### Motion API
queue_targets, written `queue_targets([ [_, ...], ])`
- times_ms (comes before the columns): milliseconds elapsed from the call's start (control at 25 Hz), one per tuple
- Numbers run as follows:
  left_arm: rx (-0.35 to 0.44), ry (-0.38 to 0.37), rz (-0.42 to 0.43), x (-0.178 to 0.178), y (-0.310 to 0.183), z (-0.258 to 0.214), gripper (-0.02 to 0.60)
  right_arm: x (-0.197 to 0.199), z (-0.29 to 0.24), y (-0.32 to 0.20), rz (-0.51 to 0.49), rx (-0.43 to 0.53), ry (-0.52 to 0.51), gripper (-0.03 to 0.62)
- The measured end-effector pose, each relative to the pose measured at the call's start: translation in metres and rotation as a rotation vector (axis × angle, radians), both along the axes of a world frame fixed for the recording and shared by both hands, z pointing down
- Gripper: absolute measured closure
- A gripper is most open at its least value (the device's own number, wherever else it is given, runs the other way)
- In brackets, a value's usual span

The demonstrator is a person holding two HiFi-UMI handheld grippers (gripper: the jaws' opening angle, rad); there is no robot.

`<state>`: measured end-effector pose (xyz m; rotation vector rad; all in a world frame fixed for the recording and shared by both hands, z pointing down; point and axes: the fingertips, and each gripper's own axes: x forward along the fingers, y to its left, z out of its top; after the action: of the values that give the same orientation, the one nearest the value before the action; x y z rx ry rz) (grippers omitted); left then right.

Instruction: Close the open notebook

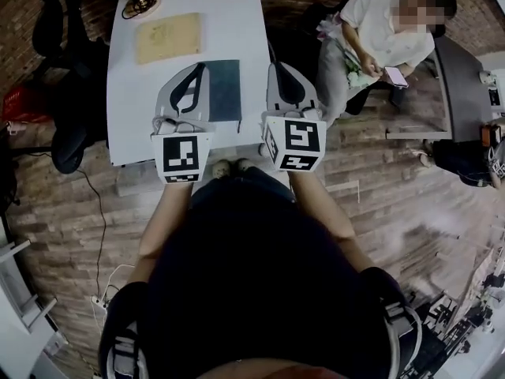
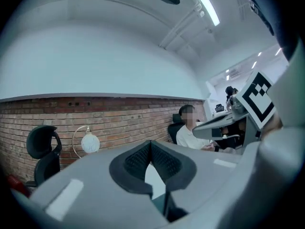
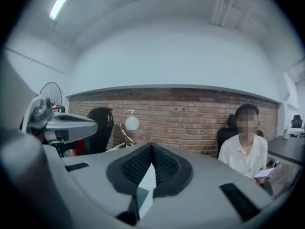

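Notebook, dark teal and rectangular (image 1: 225, 91), flat on white bench (image 1: 237, 22) near its front edge, left gripper (image 2: 151, 143) over its left part, right gripper (image 3: 152, 147) near its right side, both grippers closed and empty, tan rectangular mat (image 1: 167, 38) beyond.

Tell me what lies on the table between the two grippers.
Head view: the dark notebook lies between the left gripper and right gripper, then bare white table.
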<state>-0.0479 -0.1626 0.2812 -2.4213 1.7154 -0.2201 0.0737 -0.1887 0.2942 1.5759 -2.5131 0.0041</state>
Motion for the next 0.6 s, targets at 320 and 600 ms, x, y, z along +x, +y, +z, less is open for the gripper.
queue_targets([
  [320, 0.077, 0.024, 0.017, 0.052, -0.007, -0.067, 0.575, 0.066, -0.072, -0.005, 0.047, 0.129, -0.050, 0.582],
  [600, 0.081, 0.005, -0.029, 0.078, 0.004, -0.080, 0.575, 0.090, -0.083, 0.000, -0.003, 0.159, -0.063, 0.582],
])
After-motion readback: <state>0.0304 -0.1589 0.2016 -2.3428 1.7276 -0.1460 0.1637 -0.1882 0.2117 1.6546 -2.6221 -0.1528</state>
